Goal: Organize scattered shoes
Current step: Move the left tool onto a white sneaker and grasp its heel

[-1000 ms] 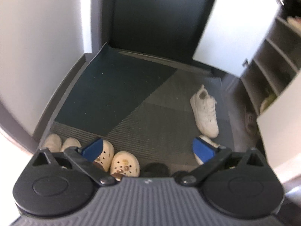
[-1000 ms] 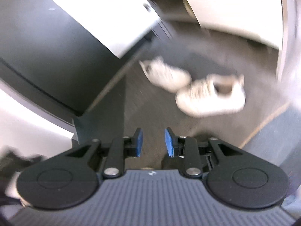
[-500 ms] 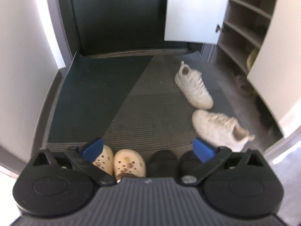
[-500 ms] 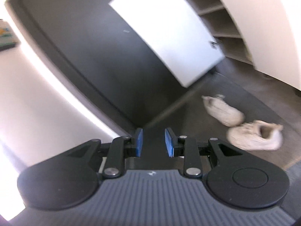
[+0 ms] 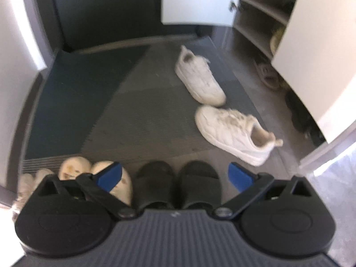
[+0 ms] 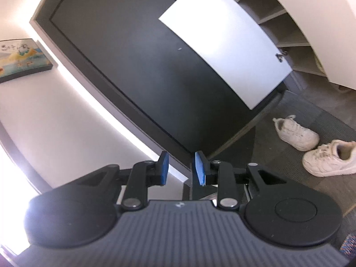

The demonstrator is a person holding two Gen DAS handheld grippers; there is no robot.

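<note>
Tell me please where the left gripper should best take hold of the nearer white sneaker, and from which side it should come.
Probably at the heel collar. The nearer white sneaker lies upright on its sole, its opening showing at the heel end that points toward the cabinet. The open left gripper could come from above, one finger inside the opening and one outside the heel. The toe looks too broad and rounded.

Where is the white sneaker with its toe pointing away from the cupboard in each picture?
Left wrist view: the near sneaker lies right of middle on the mat, toe pointing left, just beyond the far sneaker's toe.
Right wrist view: the same sneaker sits at the right edge, lower than its partner.
Shared landmark: the open white cupboard door.
</note>
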